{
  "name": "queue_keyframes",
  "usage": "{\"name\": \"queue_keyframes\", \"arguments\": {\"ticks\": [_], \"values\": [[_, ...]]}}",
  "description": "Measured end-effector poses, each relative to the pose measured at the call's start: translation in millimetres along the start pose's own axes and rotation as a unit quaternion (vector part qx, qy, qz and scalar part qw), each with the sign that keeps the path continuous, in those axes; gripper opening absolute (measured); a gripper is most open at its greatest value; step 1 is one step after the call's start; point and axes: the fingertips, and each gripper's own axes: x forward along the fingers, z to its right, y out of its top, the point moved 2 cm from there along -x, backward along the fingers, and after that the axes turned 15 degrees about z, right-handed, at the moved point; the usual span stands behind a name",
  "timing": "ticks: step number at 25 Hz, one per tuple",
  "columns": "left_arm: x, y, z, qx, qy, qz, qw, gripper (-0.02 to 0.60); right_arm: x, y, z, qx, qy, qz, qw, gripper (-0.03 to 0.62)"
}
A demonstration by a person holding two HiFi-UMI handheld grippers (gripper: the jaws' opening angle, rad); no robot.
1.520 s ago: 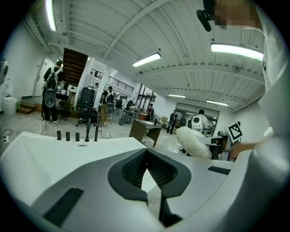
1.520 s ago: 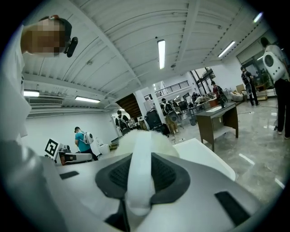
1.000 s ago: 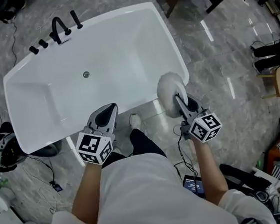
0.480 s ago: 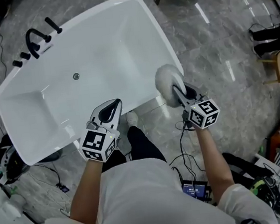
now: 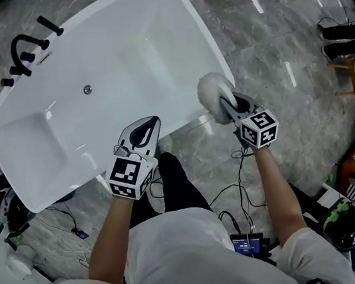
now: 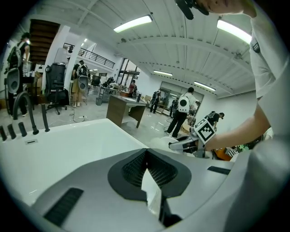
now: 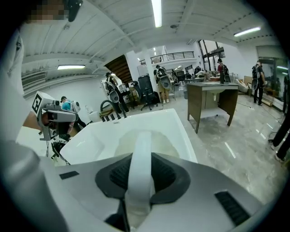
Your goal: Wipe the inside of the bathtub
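Observation:
The white bathtub [image 5: 213, 48] lies slanted across the head view, with a black faucet [image 5: 21, 45] at its far left end and a drain [image 5: 87, 89] in its floor. My left gripper [image 5: 152, 123] hovers over the tub's near rim, jaws shut with nothing between them; the same gripper [image 6: 146, 152] looks out over the tub [image 6: 68, 145]. My right gripper [image 5: 227, 104] is shut on the handle of a round white fluffy scrubber [image 5: 209, 93], held at the tub's near right corner. In the right gripper view, that scrubber [image 7: 122, 142] hides part of the tub [image 7: 181, 124].
Grey marble floor surrounds the tub. Black cables and a small screen device [image 5: 247, 246] lie by my feet, one shoe [image 5: 163, 145] against the tub's base. A wooden desk [image 7: 213, 97] stands beyond the tub's far end. Several people stand in the background.
The tub has slid up and left in the head view. My left gripper has come forward over the near rim. The right gripper still holds the scrubber at the right corner.

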Motion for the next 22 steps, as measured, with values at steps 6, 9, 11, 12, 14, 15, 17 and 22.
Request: {"name": "queue_keyframes", "arguments": {"ticks": [6, 9, 11, 12, 14, 15, 17, 22], "values": [[16.4, -39.6, -0.6, -0.02, -0.009, -0.022, 0.9995, 0.011, 13.7, -29.0, 20.5, -0.009, -0.009, -0.027, 1.0, 0.095], [33.7, -55.6, -1.3, -0.018, -0.013, -0.027, 0.9994, 0.011, 25.9, -47.6, 38.8, -0.023, -0.008, -0.047, 0.999, 0.095], [47.7, -67.1, -0.8, -0.017, -0.017, -0.029, 0.9993, 0.011, 35.6, -59.5, 51.5, -0.027, -0.003, -0.063, 0.998, 0.095], [55.3, -72.3, -0.2, -0.017, -0.02, -0.03, 0.9992, 0.011, 40.7, -64.2, 58.0, -0.03, 0.0, -0.071, 0.997, 0.095], [69.3, -81.7, 2.3, -0.018, -0.026, -0.033, 0.999, 0.011, 49.7, -71.9, 70.5, -0.036, 0.004, -0.084, 0.996, 0.095], [75.3, -86.2, 4.2, -0.018, -0.029, -0.034, 0.9988, 0.011, 53.5, -75.4, 75.9, -0.04, 0.007, -0.09, 0.995, 0.095], [85.4, -94.5, 7.4, -0.016, -0.032, -0.035, 0.9987, 0.011, 61.5, -82.3, 83.7, -0.052, 0.019, -0.102, 0.993, 0.095], [105.4, -120.1, 1.2, -0.015, -0.03, -0.043, 0.9985, 0.011, 93.4, -105.9, 94.9, -0.118, 0.068, -0.172, 0.976, 0.095]]}}
